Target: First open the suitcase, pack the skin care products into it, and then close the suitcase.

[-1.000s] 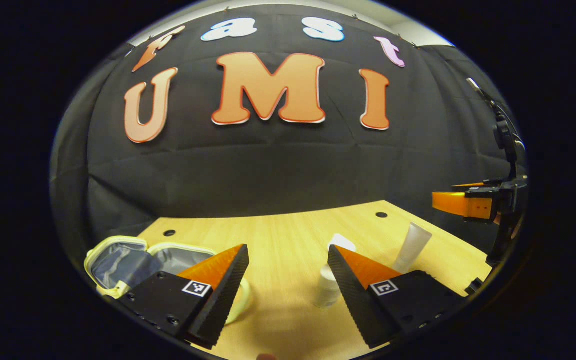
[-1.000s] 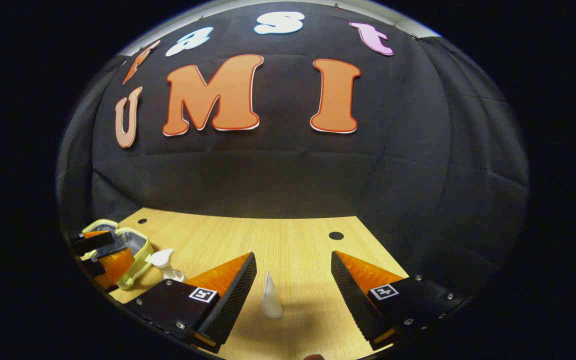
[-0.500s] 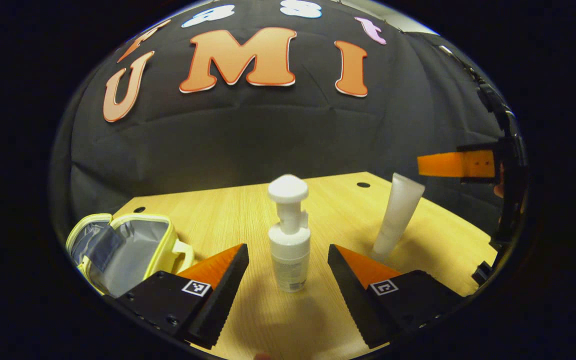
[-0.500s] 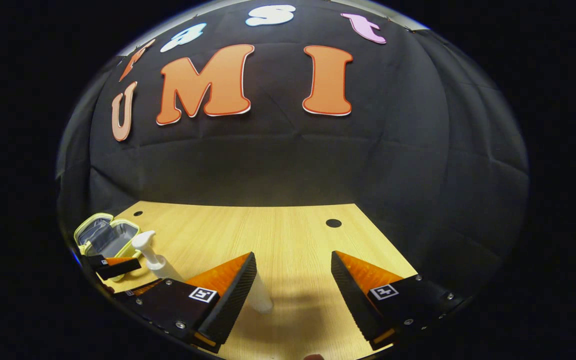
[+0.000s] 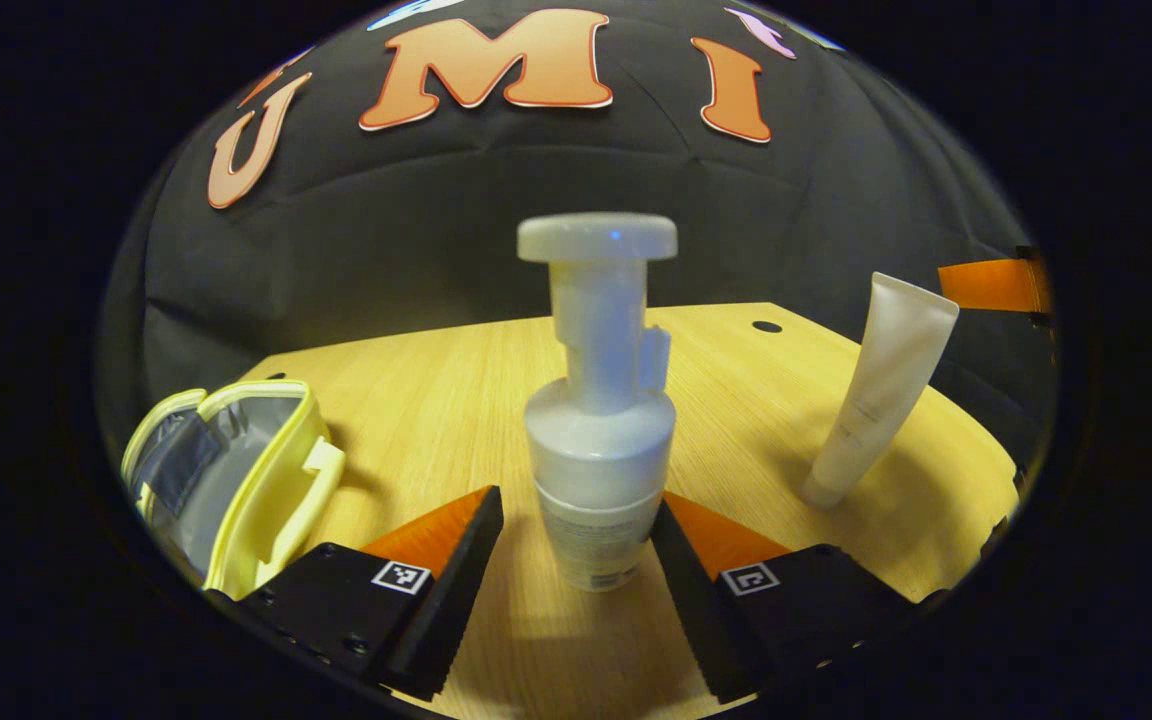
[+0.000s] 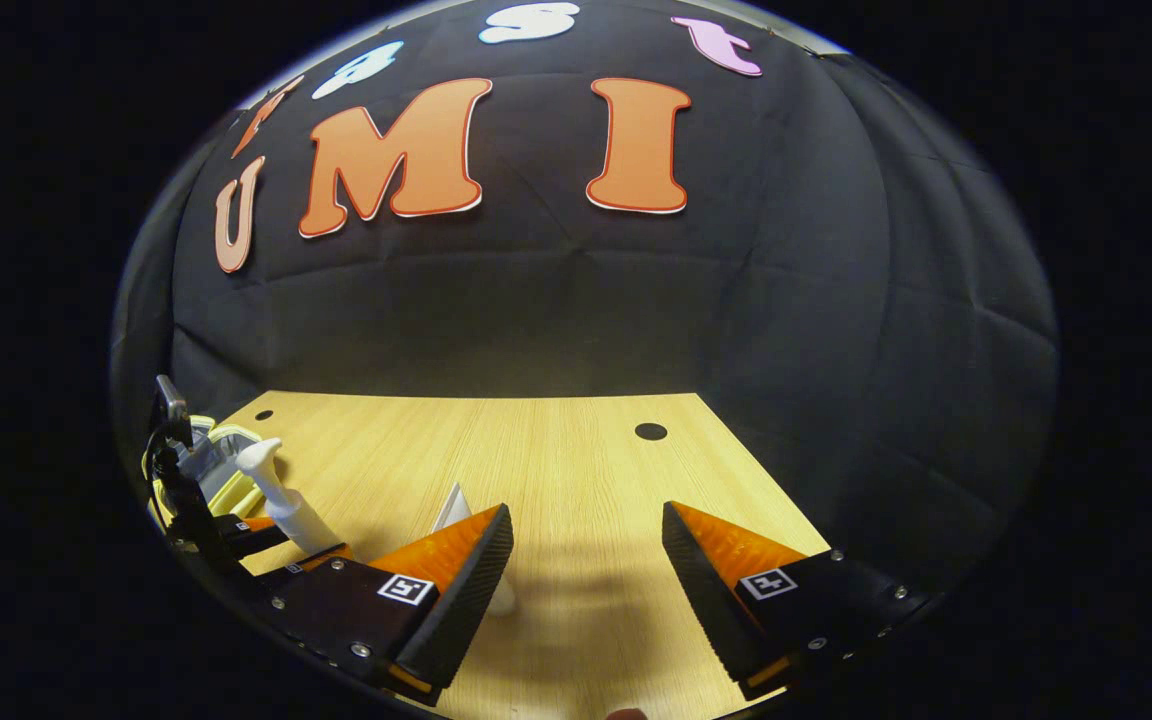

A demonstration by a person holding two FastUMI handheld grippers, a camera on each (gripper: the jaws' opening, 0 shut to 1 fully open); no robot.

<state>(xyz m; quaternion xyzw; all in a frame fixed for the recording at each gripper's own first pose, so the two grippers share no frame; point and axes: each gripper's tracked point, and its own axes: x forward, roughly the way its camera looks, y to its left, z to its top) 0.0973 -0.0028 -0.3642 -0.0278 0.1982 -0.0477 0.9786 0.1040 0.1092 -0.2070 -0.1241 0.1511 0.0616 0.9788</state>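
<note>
1. Now, in the left gripper view, the left gripper [image 5: 576, 560] was wide open, and a white pump bottle [image 5: 598, 440] stood upright on the wooden table [image 5: 436, 400] between its two fingers.
2. The right finger [image 5: 696, 560] was just beside the bottle's base, or maybe touching it; I could not tell which. The left finger was apart from the bottle, so the bottle was not gripped.
3. To the left of the bottle, the small yellow suitcase [image 5: 236, 470] lay open on the table, with its grey lining visible.
4. To the right, a white tube [image 5: 881, 390] stood on its cap and leaned a little, well apart from the bottle.
5. In the right gripper view, the right gripper [image 6: 586, 580] was also wide open and held nothing.
6. The tube [image 6: 456, 510] was partly hidden behind this gripper's left finger [image 6: 456, 590], not between the two fingers.
7. Far at the left of that view, the pump bottle [image 6: 281, 495] stood near the suitcase [image 6: 226, 470], with the other gripper beside it.
8. A dark round hole [image 6: 650, 431] was in the table near its far edge.
</note>
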